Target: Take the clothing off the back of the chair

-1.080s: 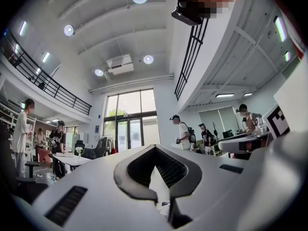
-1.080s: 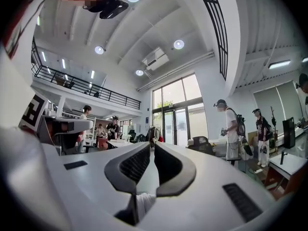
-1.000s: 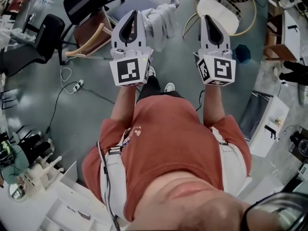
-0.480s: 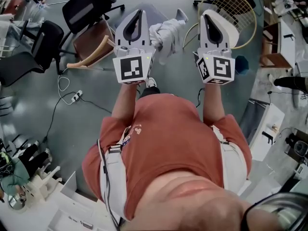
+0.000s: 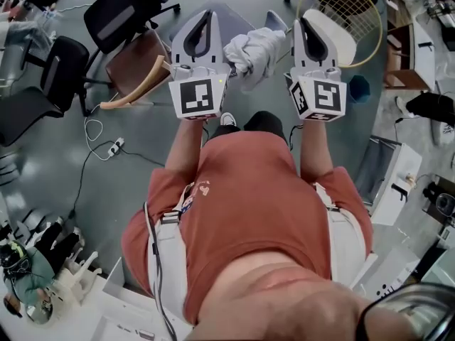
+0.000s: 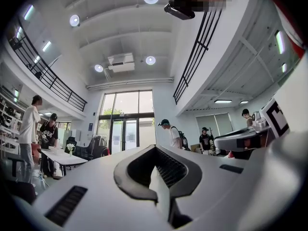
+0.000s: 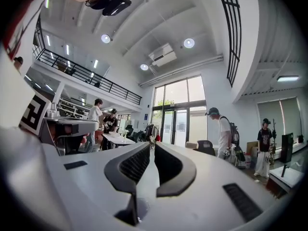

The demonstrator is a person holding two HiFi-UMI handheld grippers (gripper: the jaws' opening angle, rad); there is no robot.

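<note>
Both tools were held out level in front of the person, and neither had reached its target. The left gripper (image 5: 207,17) had its jaws pressed together on nothing, and so did the right gripper (image 7: 152,147). The clothing (image 5: 254,48), a pale crumpled garment, was bunched over the back of a grey chair (image 5: 238,14) and showed between the two tools, nearer the right one but touching neither. The step in hand looked like the approach. To do it well, the jaws would need to spread before they met the cloth, and one gripper should pinch a thick fold near the top of the bundle, not a loose edge. The cloth should then be lifted upward off the chair back, not dragged sideways, so it would not snag and tip the chair. The second gripper could gather the hanging part. The floor (image 5: 106,183) was smooth and grey, with a power strip (image 5: 114,126) and its cable lying on it. A wooden chair (image 5: 135,73), black office chairs (image 5: 117,9) and a round wire chair (image 5: 345,13) stood close by. The gripper views showed a tall hall with balcony railings, glass doors, ceiling lights and several people standing.
</note>
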